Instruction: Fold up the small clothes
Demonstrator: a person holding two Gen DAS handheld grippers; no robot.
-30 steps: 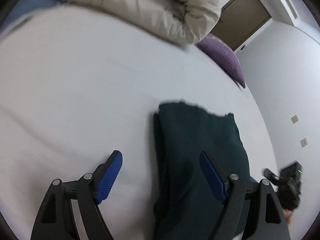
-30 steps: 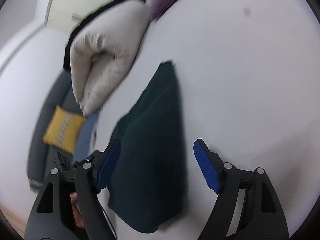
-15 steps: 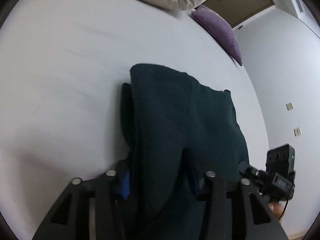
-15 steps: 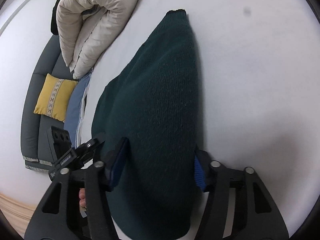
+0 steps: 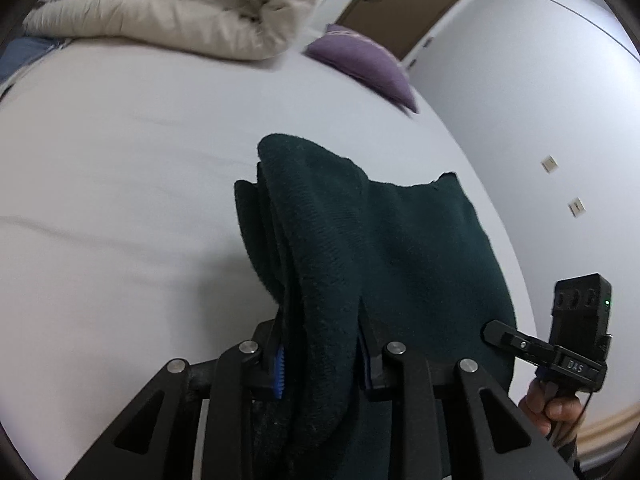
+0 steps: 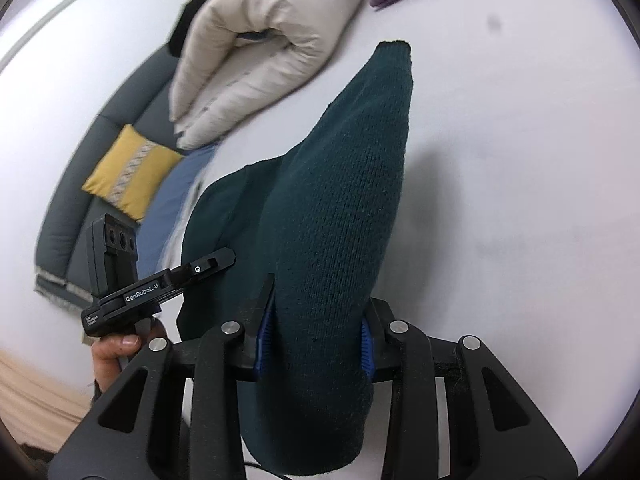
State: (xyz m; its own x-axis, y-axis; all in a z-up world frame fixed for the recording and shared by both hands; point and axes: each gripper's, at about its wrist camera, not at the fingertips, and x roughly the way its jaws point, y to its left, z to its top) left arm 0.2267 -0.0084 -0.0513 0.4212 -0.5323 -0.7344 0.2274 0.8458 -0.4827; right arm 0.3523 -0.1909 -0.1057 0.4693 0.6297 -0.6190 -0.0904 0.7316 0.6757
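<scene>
A dark green knitted garment lies partly folded on the white bed sheet, its near edge lifted. My left gripper is shut on the garment's near left edge, which bunches between the blue pads. My right gripper is shut on the near right edge of the same garment, which rises in a thick roll between the jaws. The right gripper also shows at the right of the left wrist view, and the left gripper at the left of the right wrist view.
A rolled beige duvet and a purple pillow lie at the far end of the bed. A grey sofa with a yellow cushion stands beyond the left side. A wall runs along the right.
Both grippers went from open above the garment to shut on its near edge. They have since lifted that edge, and the cloth now stands up higher off the sheet.
</scene>
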